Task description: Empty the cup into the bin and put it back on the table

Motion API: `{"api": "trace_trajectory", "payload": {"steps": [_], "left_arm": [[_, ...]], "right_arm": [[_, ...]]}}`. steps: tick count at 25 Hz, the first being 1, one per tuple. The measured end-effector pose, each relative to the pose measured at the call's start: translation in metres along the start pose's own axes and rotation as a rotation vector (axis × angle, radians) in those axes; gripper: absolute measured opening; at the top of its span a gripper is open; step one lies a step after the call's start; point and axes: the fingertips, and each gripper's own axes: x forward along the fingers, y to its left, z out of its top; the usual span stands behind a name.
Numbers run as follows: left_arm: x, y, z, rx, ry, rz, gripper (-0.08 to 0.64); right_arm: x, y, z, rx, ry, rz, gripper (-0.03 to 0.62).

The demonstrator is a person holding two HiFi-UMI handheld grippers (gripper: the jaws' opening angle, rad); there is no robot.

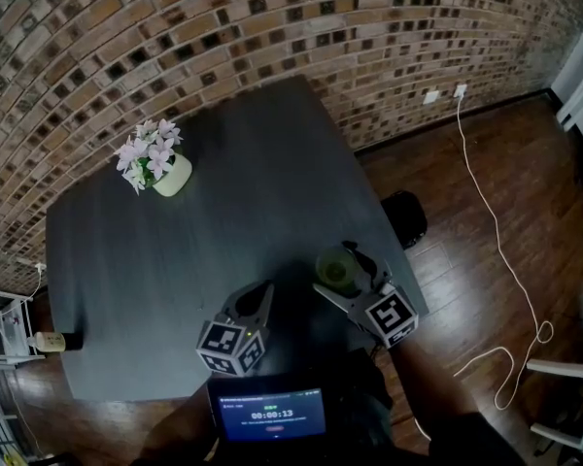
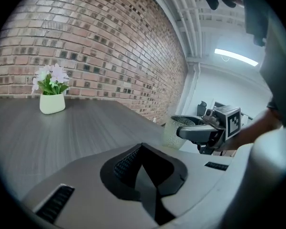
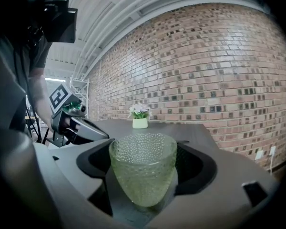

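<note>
The right gripper [image 1: 343, 272] is held low over the tabletop [image 1: 233, 163] with its jaws spread wide. The green pebbled glass cup [image 3: 143, 173] stands upright between them on the tabletop. A dark gap shows on either side of its rim, so the pads do not press on it. The left gripper [image 1: 253, 301] hangs just beside the right one, on its left, a little further back. Its jaws are drawn together with nothing between them. From the left gripper, the cup sits ahead and to the right, near the tabletop's edge. Well ahead of both grippers and off to their left stands a pale pot of pink and white flowers [image 1: 171, 175]. A black bin [image 1: 405, 216] sits on the wooden floor ahead and to the right of the right gripper, just beyond the tabletop's edge.
</note>
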Motion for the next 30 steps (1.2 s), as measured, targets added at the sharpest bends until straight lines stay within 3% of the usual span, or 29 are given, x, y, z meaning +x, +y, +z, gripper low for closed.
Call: {"api": "trace_trajectory", "payload": {"steps": [10, 14, 19, 30], "left_arm": [[-0.015, -0.023, 0.063, 0.002, -0.08, -0.002, -0.006], [-0.018, -0.037, 0.092, 0.014, -0.144, -0.029, -0.006], [-0.022, -0.047, 0.124, 0.026, -0.238, -0.012, -0.008], [-0.02, -0.063, 0.161, 0.023, -0.308, -0.077, -0.008]], "right_arm": [[-0.034, -0.008, 0.07, -0.028, -0.027, 0.018, 0.394], [-0.051, -0.019, 0.089, -0.05, -0.029, 0.013, 0.394], [-0.07, -0.036, 0.103, -0.063, -0.031, -0.011, 0.394], [-0.12, -0.077, 0.119, -0.009, 0.009, -0.17, 0.394]]}}
